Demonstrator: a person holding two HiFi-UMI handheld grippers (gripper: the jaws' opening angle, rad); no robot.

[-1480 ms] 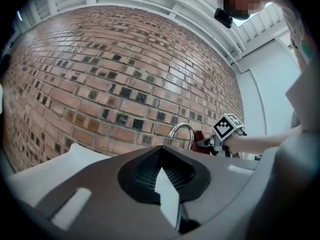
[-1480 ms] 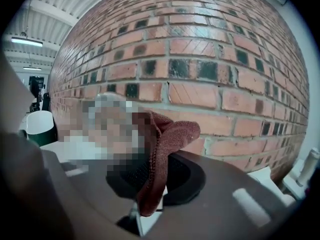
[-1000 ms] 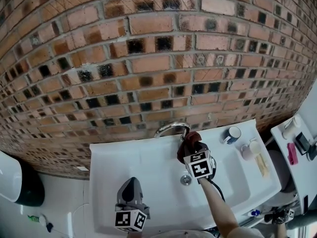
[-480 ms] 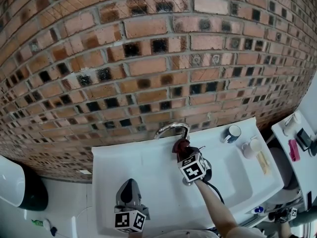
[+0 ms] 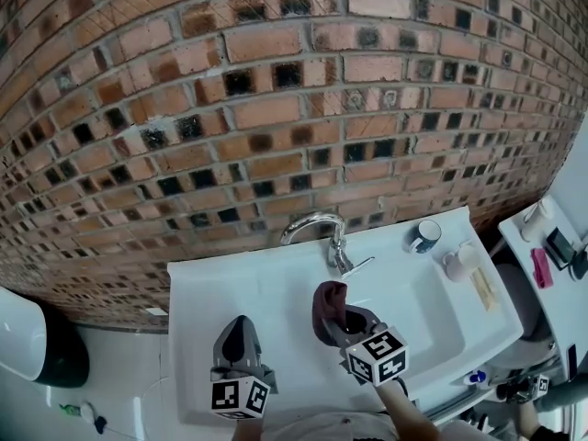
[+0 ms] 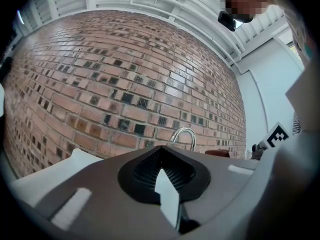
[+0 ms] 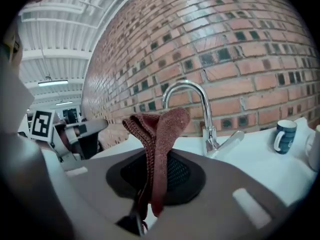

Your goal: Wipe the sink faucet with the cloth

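My right claw [image 5: 345, 323] pinched the cloth [image 5: 328, 309] upright at lower centre, below the faucet [image 5: 317, 224], I think ready for wiping; my left claw [image 5: 240, 336] stayed pressed together, empty, lower left

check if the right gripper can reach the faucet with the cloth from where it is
Probably yes. The right gripper is shut on the cloth and points at the faucet, with only bare sink between them. The left gripper and the mug sit off to the sides.
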